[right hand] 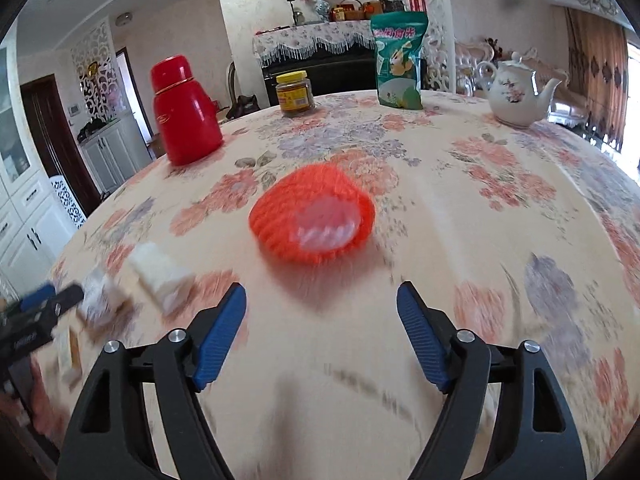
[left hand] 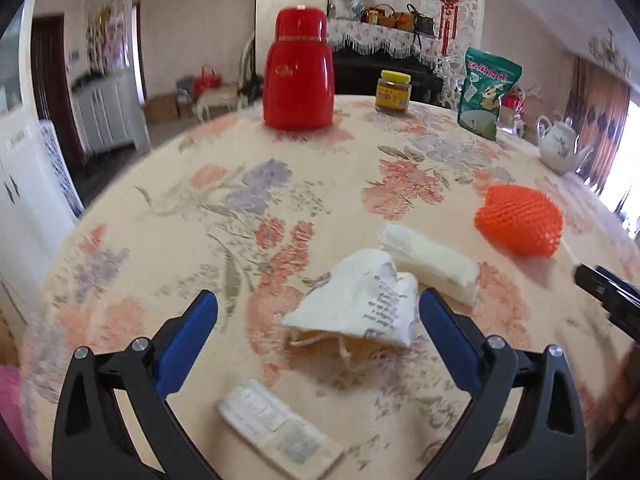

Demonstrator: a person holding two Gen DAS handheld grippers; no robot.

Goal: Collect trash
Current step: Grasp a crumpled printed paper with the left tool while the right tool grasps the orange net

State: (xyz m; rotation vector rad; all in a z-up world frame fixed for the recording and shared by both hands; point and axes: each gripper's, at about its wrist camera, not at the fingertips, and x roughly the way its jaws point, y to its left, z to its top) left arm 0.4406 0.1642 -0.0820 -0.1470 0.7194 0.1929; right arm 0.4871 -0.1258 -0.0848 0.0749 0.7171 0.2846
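A crumpled white paper with printed text [left hand: 360,304] lies on the floral tablecloth between the tips of my open left gripper [left hand: 318,300]. A white foam sleeve [left hand: 430,262] lies just beyond it and a flat printed packet [left hand: 276,424] lies nearer the camera. An orange foam fruit net [left hand: 520,220] sits to the right. In the right wrist view the orange net [right hand: 312,216] lies just ahead of my open, empty right gripper [right hand: 322,294]; the white foam sleeve [right hand: 160,278] and the left gripper [right hand: 44,304] show blurred at the left.
A red thermos [left hand: 298,72], a yellow-lidded jar [left hand: 393,91], a green snack bag [left hand: 488,92] and a white teapot [left hand: 560,144] stand along the table's far side. The round table [left hand: 160,216] drops off at the left edge. The right gripper [left hand: 608,292] shows at the right.
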